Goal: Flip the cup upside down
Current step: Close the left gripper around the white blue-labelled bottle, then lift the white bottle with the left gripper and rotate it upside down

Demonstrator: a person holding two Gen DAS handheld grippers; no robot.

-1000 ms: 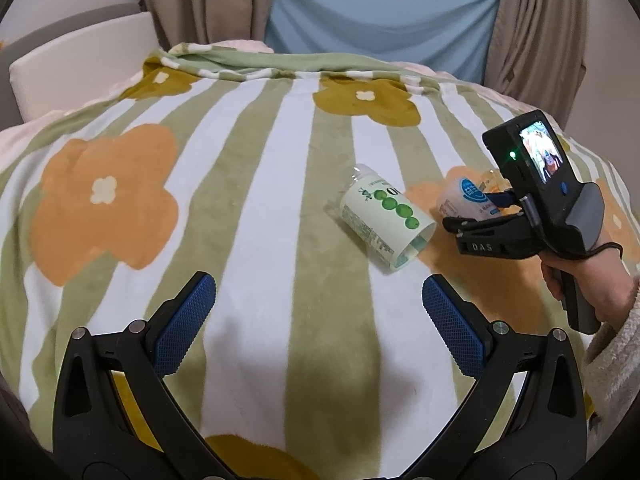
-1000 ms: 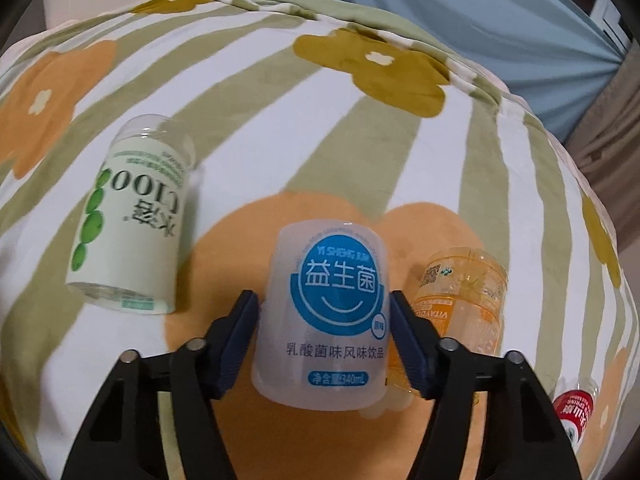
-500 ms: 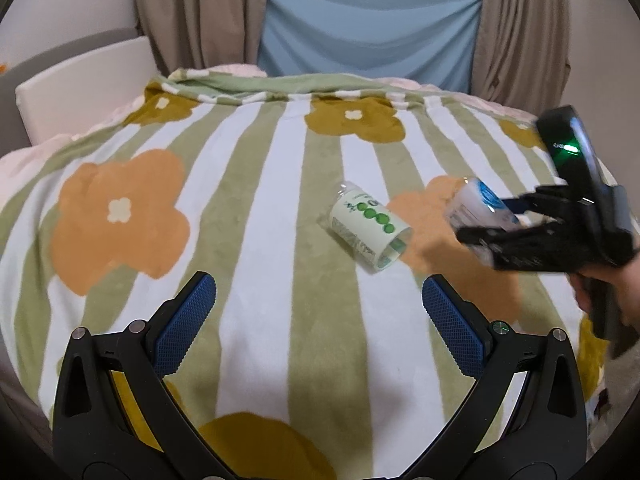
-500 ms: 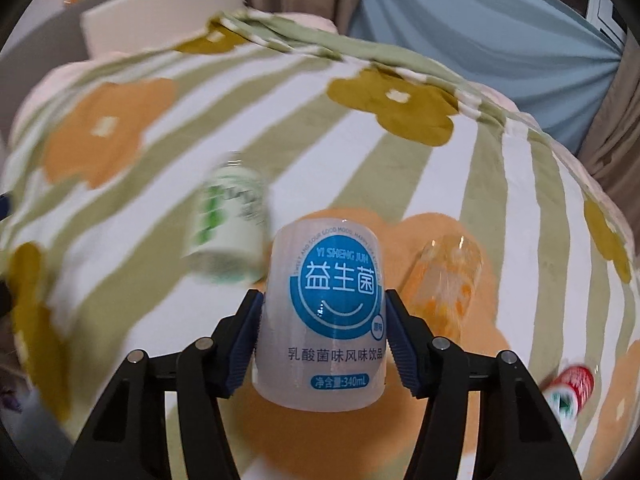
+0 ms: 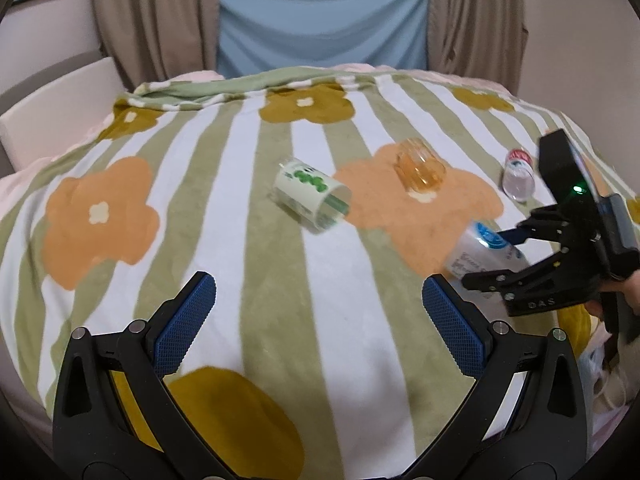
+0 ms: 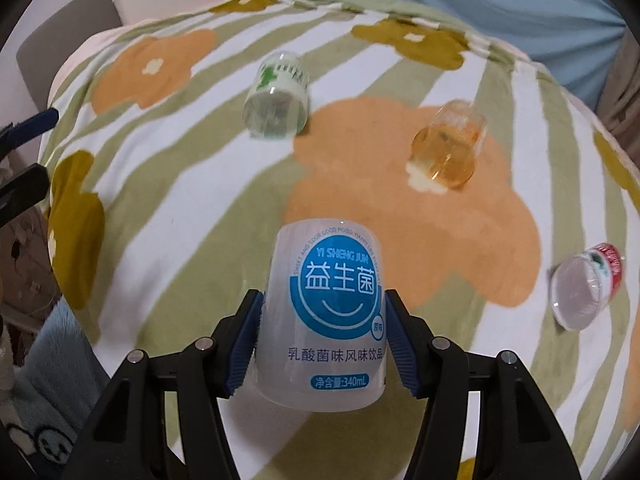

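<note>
A frosted white cup with a round blue label (image 6: 332,312) is held above the striped blanket, my right gripper (image 6: 324,328) shut on its sides. In the left wrist view the same cup (image 5: 478,254) hangs tilted at the right, with the right gripper (image 5: 500,258) clamped around it. My left gripper (image 5: 316,320) stands open low over the near part of the blanket, nothing between its blue pads (image 5: 184,320).
On the flowered green-and-white blanket (image 5: 280,300) lie a green-dotted white cup (image 5: 312,196) on its side, an orange clear cup (image 5: 420,170) and a red-labelled clear cup (image 5: 518,178). Curtains (image 5: 320,16) hang behind; a white cushion (image 5: 52,116) is at the left.
The right gripper has lifted the blue-label cup off the blanket and pulled it back toward the near right. Both cameras have risen and drawn back, uncovering the orange and red-labelled cups.
</note>
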